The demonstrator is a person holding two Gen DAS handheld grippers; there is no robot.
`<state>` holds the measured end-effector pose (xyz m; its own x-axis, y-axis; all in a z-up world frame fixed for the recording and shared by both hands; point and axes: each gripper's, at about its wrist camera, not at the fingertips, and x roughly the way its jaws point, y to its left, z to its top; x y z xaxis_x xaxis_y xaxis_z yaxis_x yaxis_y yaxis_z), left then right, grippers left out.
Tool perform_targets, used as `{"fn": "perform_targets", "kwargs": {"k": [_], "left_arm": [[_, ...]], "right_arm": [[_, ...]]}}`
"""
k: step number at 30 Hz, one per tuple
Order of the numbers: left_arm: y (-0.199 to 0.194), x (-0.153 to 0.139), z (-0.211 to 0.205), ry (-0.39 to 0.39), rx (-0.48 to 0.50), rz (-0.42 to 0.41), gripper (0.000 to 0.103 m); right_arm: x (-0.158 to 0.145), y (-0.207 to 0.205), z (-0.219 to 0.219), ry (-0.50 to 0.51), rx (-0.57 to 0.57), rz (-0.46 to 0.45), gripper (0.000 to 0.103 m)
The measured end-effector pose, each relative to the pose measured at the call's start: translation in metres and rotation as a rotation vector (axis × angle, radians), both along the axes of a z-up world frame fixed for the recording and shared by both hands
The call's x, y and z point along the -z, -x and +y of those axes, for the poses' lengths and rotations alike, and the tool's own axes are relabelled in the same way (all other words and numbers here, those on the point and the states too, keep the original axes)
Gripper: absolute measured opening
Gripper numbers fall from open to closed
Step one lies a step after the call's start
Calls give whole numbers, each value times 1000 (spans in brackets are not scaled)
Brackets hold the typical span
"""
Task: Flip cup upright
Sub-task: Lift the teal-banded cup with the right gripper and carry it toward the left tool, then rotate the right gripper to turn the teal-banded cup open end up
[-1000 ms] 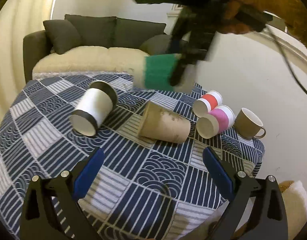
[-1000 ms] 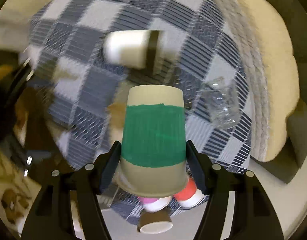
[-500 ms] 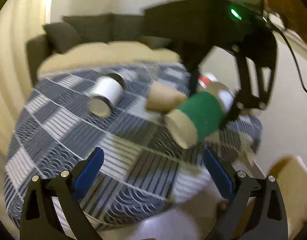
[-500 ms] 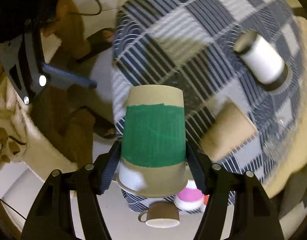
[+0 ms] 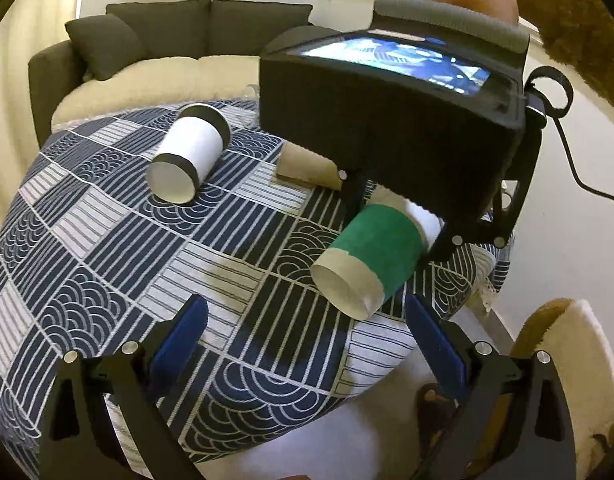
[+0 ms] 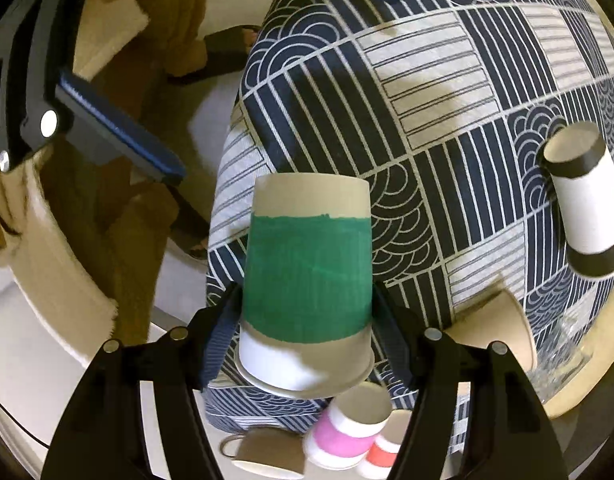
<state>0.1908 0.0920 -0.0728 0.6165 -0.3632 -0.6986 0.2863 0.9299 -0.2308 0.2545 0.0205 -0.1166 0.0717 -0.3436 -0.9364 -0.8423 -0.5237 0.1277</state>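
My right gripper (image 6: 307, 312) is shut on a green-banded paper cup (image 6: 307, 276) near its rim and holds it above the patterned tablecloth (image 6: 447, 120), base pointing away from the camera. In the left wrist view the same cup (image 5: 373, 258) hangs tilted over the table's near right part, base toward me, under the right gripper's black body (image 5: 391, 120). My left gripper (image 5: 307, 336) is open and empty, low at the table's front edge, a little short of the cup.
A white cup with black bands (image 5: 189, 154) and a plain brown cup (image 5: 307, 164) lie on their sides further back. A pink cup (image 6: 347, 428), a red cup (image 6: 381, 452) and a brown mug (image 6: 263, 454) are near the right edge. A sofa (image 5: 155, 52) stands behind the table.
The right gripper has swung the green cup from the far side of the table down toward the near right edge, turning it as it went. The left gripper has stayed open.
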Motion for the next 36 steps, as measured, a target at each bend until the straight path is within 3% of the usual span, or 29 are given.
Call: {"fn": "perform_targets", "kwargs": {"k": [8,16,28,36], "left_arm": [[-3,7,-12,-25,32,17,96],[-4,7,-16,-39,37,5,96],[-7,4,-39,-78,88,-15,96],[-11,11,-59,-135,128,-22,96]], "right_arm": [[3,3,-10,-20,-69,-51,66],[-4,3,-12,-67,-21,-72,70],[-62,-18,-30,-219,159,-117,76],[-79,-13,-68,-316,251,-158,76]]}}
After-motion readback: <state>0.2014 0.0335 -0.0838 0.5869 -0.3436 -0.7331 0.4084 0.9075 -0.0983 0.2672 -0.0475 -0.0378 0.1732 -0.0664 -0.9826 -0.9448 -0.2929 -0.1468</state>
